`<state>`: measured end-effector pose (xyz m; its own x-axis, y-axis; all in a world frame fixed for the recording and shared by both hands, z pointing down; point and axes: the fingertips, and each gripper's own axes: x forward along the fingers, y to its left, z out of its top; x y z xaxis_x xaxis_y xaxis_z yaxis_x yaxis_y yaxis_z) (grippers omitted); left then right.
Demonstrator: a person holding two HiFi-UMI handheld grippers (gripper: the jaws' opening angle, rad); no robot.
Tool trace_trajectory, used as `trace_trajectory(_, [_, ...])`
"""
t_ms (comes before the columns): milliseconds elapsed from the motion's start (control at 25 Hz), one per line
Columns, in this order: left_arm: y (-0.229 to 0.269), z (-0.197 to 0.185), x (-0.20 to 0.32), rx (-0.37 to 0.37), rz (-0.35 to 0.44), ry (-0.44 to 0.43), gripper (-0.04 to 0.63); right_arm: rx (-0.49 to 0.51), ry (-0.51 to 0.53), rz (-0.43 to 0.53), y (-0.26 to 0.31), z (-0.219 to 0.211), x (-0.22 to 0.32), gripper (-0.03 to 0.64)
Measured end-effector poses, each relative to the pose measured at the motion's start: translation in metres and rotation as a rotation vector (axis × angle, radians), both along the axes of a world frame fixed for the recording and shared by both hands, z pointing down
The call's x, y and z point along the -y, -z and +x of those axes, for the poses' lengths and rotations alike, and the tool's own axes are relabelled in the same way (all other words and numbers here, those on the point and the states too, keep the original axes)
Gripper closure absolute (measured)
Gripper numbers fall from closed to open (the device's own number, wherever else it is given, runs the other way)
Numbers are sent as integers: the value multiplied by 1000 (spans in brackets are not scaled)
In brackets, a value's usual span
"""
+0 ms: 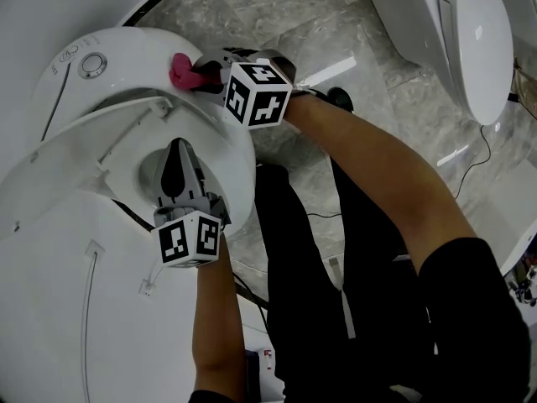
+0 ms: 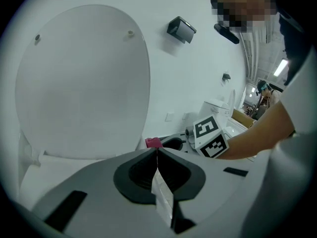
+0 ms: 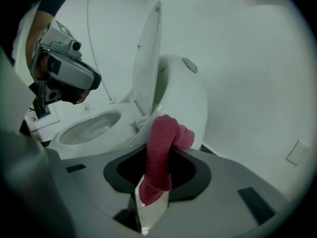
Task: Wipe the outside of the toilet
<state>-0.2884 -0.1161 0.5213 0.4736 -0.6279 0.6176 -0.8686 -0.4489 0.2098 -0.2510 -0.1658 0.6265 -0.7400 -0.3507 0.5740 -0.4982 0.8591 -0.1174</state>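
Observation:
A white toilet with its lid raised fills the left of the head view. My right gripper is shut on a pink cloth, and the cloth presses against the toilet's back part near the round flush button. My left gripper hangs over the open bowl with its jaws shut and nothing between them. In the left gripper view the pink cloth and the right gripper's marker cube show beyond the jaws.
A second white toilet stands at the upper right on the grey marble floor. The person's legs in dark trousers stand beside the bowl. A cable runs across the floor. A paper holder hangs on the wall.

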Motion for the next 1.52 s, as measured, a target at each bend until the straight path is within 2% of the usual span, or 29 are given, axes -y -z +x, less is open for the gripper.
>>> trace_trajectory(520, [-33,3,-27,49,-55,-26,577,28,17,-159,-43,-6,-105,482])
trace_trajectory(840, [-45,3,-40,50,-87,-17,577,38,51,-284,-66,-17,-189,483])
trace_trajectory(1040, [-48,2,-47,61,-96,-45,577,62,44,-347,-72,-28,-229,483])
trace_trajectory(1360, [-54,4,-49,73,-101,-77,577,89,83,-437,-77,-45,-284,483])
trace_trajectory(1520, [-55,9,-49,69,-102,-89,577,92,140,-466,-79,-53,-309,483])
